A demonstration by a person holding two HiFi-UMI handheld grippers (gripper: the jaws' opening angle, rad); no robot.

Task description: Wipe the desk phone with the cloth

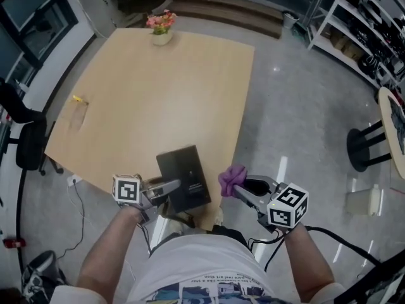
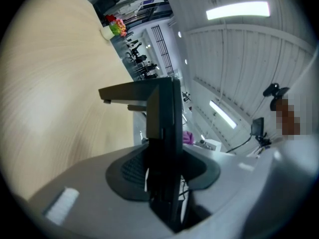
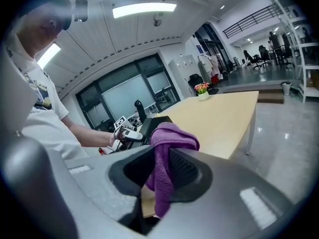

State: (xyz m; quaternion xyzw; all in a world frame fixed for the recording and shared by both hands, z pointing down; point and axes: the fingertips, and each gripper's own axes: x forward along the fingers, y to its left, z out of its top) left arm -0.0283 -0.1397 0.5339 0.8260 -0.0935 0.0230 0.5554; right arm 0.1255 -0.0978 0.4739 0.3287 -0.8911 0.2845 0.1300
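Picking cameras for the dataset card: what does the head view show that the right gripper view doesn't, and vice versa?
Head view only: the black stool on the floor, a small yellow item on the table, and the right gripper's marker cube.
Right gripper view only: the ceiling light strip and the dark-framed windows.
Both: the purple cloth pinched in the right gripper, the left gripper gripping the black desk phone, and the flower pot.

Table open beyond the desk phone, save what seems a far flower pot.
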